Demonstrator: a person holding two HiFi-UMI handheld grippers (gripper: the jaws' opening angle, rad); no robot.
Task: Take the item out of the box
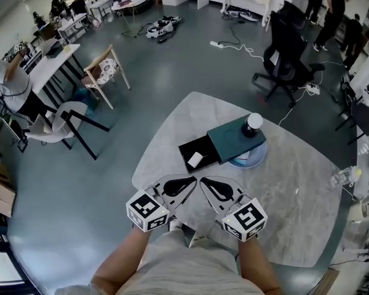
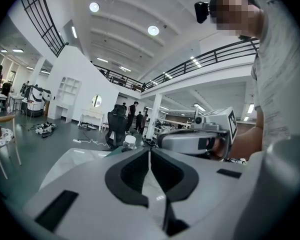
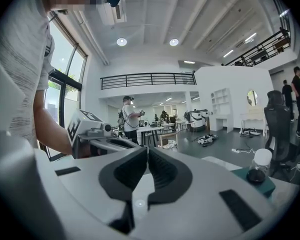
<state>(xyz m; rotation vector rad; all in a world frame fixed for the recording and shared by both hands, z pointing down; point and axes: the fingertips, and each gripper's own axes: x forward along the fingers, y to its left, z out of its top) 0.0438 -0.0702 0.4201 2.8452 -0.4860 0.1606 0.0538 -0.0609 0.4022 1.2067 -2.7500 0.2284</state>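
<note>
**Nothing taken yet: the item lies in the open box, and both your grippers are closed and empty.**

The table (image 1: 295, 189) carries the box (image 1: 204, 145) near its middle. The box's black tray stands out to your left from under a green cover (image 1: 234, 137), and a jar (image 1: 253, 124) sits on top of that cover. Your left gripper (image 1: 194, 179) and right gripper (image 1: 203, 179) sit side by side at the near edge, tips nearly meeting, just short of the box. Each has its jaws pressed together with nothing between them. The small white item (image 1: 195, 160) rests uncovered in the tray, untouched. As I judge it, the whole job is still ahead of you: open one gripper, reach into the tray, close on the item and lift it clear.
</note>
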